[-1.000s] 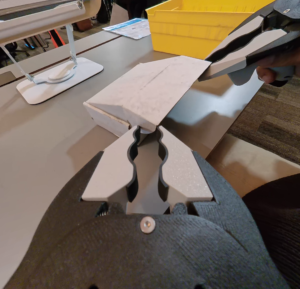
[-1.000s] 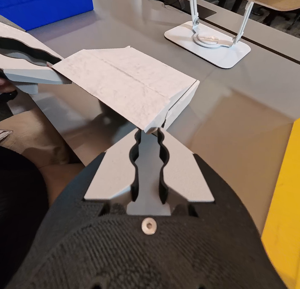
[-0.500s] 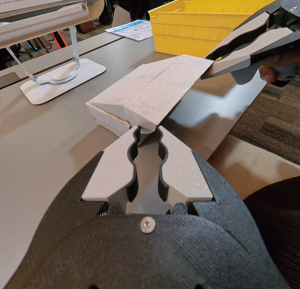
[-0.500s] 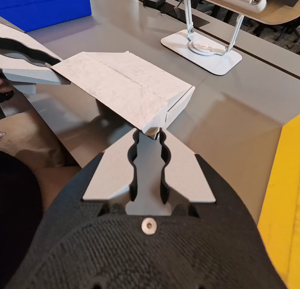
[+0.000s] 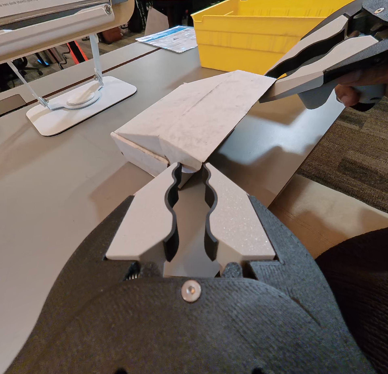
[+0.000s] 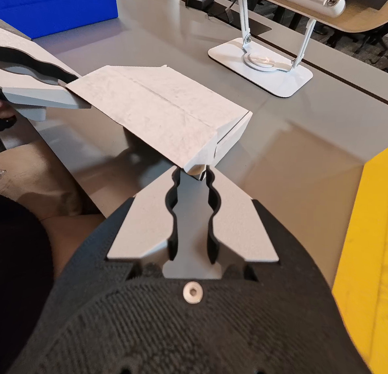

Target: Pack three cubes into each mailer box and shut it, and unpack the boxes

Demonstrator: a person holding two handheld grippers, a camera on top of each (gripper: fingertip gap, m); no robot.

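Note:
A white mailer box [image 5: 189, 120] lies on the grey table, its lid down and its front flap sticking out toward me. My left gripper [image 5: 190, 167] is shut on one corner of that flap. My right gripper [image 6: 193, 170] is shut on the other corner. The box also shows in the right wrist view [image 6: 163, 112]. Each gripper appears in the other's view, the right gripper [image 5: 265, 86] and the left gripper [image 6: 83, 91], both pinching the flap edge. No cubes are in view; the inside of the box is hidden.
A yellow bin [image 5: 262, 38] stands behind the box and shows at the right edge of the right wrist view [image 6: 367, 238]. A white stand base [image 5: 81, 103] sits beyond. A blue bin [image 6: 58, 7] is far left. The table edge [image 5: 304, 154] runs close by.
Both grippers keep their hold on the flap corners. Both views have shifted slightly; the box and lid look about the same.

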